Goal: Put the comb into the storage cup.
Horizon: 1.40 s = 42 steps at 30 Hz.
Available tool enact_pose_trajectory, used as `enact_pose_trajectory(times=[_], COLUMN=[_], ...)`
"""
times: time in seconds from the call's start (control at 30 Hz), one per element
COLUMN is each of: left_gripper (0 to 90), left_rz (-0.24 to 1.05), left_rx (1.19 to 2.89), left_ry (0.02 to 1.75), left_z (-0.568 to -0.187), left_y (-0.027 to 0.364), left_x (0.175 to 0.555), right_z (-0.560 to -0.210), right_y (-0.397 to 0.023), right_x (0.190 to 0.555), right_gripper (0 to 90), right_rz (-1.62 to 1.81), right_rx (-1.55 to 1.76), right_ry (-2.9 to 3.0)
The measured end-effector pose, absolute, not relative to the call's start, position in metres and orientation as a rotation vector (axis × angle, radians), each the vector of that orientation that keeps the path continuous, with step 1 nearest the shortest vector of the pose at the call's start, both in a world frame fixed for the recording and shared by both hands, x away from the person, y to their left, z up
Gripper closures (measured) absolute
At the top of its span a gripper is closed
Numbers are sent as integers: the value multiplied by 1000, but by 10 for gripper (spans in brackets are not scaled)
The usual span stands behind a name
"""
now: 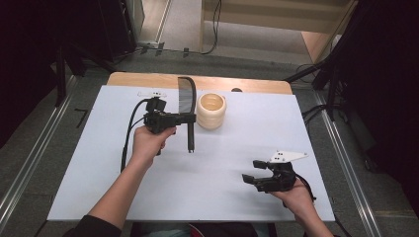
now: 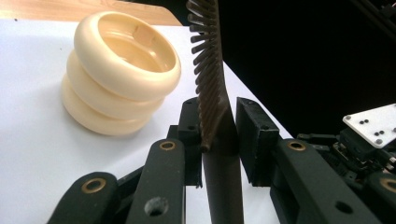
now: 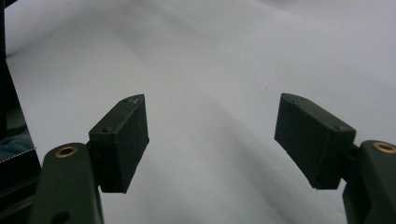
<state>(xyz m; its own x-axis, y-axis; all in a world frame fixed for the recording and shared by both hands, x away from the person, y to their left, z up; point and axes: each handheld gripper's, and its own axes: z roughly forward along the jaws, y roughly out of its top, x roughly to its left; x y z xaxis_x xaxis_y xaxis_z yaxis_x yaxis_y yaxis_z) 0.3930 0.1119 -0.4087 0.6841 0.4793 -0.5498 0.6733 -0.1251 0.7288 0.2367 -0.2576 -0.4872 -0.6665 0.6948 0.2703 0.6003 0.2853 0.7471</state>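
A long black comb [image 1: 188, 101] hangs just above the white sheet, teeth end far and handle end toward me. My left gripper [image 1: 190, 118] is shut on it from the left, about mid-length. In the left gripper view the comb [image 2: 210, 79] stands between the two pads, with my left gripper [image 2: 219, 135] closed on its spine. Just right of the comb stands a cream ribbed cup [image 1: 211, 111], [image 2: 121, 70], empty. My right gripper [image 1: 251, 171] rests low at the near right and points left. Its jaws are open, and in the right gripper view my right gripper [image 3: 210, 135] has nothing between its pads.
A white sheet [image 1: 237, 143] covers the wooden table [image 1: 148, 79], whose bare edge shows at the back. Cables and dark stands lie on the floor behind and to both sides. My right gripper's grey plate [image 2: 373, 123] appears at the edge of the left gripper view.
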Motion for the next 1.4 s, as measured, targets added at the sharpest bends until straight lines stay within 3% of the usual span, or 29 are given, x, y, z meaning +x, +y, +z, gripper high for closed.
enact_pose_trajectory(times=[1.4], left_gripper=[734], left_rz=[-88], left_rx=[1746], left_ry=[891], left_z=[-371], left_y=[76], left_x=[463], right_z=[-490], right_y=[-270], right_x=[231], right_gripper=[240], right_rz=[1339], right_rx=[1264], right_ry=[2431])
